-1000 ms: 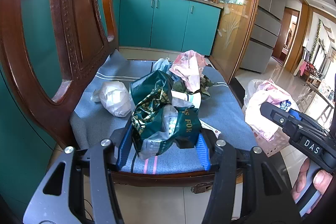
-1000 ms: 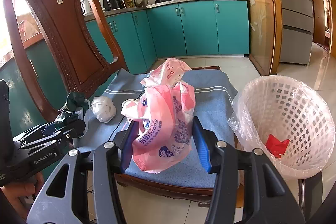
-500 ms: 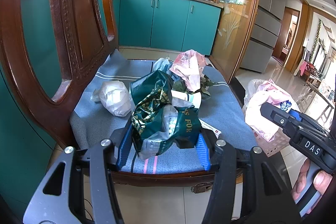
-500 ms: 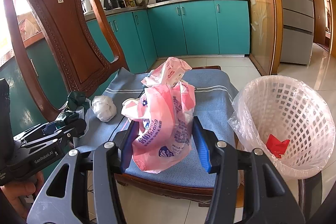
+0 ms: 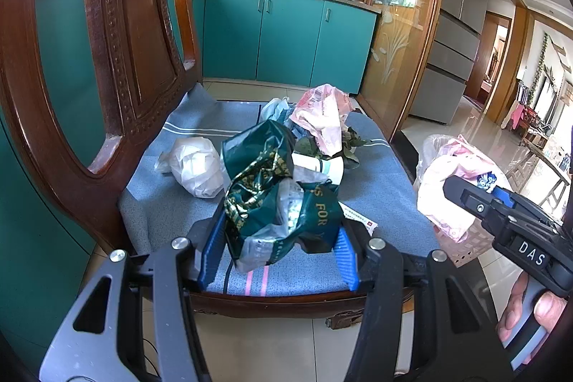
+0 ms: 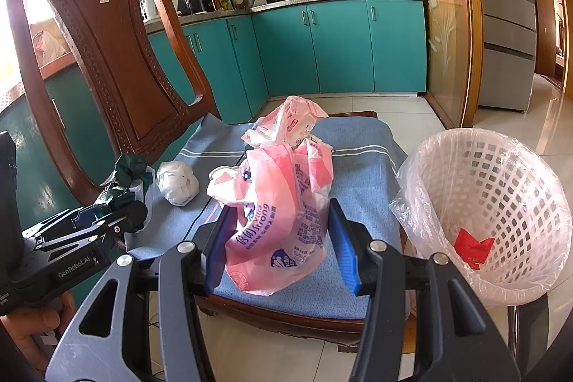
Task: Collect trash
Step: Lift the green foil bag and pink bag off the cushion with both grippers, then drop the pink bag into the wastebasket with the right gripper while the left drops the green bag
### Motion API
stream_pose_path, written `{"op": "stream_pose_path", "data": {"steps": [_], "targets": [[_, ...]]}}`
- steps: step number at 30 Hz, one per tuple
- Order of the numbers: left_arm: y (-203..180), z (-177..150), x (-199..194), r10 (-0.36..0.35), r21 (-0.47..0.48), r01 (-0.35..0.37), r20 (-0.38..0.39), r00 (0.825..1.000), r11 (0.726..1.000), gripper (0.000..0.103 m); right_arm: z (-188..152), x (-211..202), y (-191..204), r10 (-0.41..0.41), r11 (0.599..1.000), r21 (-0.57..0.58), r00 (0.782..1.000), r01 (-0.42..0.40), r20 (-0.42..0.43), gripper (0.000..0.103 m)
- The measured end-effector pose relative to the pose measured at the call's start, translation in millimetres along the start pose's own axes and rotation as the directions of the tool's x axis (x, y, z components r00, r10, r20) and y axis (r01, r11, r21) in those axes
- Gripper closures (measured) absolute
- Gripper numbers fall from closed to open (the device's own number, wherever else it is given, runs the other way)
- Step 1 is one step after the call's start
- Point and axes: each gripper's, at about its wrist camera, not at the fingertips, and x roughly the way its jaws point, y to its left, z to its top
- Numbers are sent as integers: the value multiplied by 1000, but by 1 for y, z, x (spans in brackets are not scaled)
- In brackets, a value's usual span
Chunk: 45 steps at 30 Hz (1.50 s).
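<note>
My left gripper [image 5: 277, 251] is shut on a crumpled dark green bag [image 5: 275, 199], held over the front of the blue chair cushion [image 5: 379, 188]. My right gripper [image 6: 281, 251] is shut on a pink plastic bag [image 6: 283, 213], held above the cushion's front edge, left of the white lined basket [image 6: 501, 203]. A white crumpled wad [image 5: 197, 167] lies on the cushion by the chair back; it also shows in the right wrist view [image 6: 178, 183]. More trash, with another pink wrapper [image 5: 322, 120], is piled at mid cushion.
The basket holds a red scrap [image 6: 472, 244] and stands right of the chair. The carved wooden chair back [image 5: 118, 59] rises at the left. Teal kitchen cabinets [image 5: 286, 38] and a glass-panel partition [image 5: 404, 34] stand behind, over pale tiled floor.
</note>
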Motion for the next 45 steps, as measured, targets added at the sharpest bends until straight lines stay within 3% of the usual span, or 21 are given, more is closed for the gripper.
{"op": "stream_pose_path", "data": {"steps": [4,8,13,15,17,18,21,23,29,33,36,41,42,43,45], "targets": [[0,0,0,0,-1,0,0,1000,1000,49,2,-3,-4,-17,1000,3,1000,17,22,52],[1,0,0,2,-2,-2,0,1000,1000,49,12,-12,-26,-99,995,18,992,98,81,52],[2,0,-1,1,-1,-1,-3,1000,1000,49,28,-20,-97,-242,960,167,965,224,97,51],[3,1,-1,-2,-3,2,-5,1000,1000,49,28,-20,-123,-300,934,228,951,276,78,47],[3,0,-1,-2,-3,2,-5,1000,1000,49,24,-17,-144,-339,909,271,940,317,37,28],[3,0,0,-4,-2,4,-7,1000,1000,49,23,-19,-152,-352,896,300,936,328,27,23],[-1,-2,3,-10,11,10,-21,1000,1000,49,20,-37,-167,-358,862,409,931,299,74,12],[-4,-4,5,-21,24,22,-27,999,999,49,20,-55,-168,-379,850,446,914,280,148,6],[-27,-8,17,-80,62,84,-53,995,995,49,19,-81,-173,-403,834,500,876,232,265,3],[-75,-4,33,-148,99,156,-88,985,983,49,19,-93,-177,-427,821,527,848,219,314,3],[-131,9,47,-239,154,249,-81,968,956,49,18,-102,-187,-438,796,576,834,186,336,3],[-228,34,81,-420,191,437,-126,899,879,46,12,-117,-203,-472,753,638,807,160,355,3],[-248,36,90,-441,211,464,-146,885,860,40,12,-117,-203,-472,753,638,807,160,355,3],[-257,35,94,-443,226,468,-155,883,854,28,12,-118,-206,-475,751,641,804,159,357,3],[-268,31,101,-413,250,439,-150,898,863,16,10,-118,-207,-476,749,644,803,157,357,3]]}}
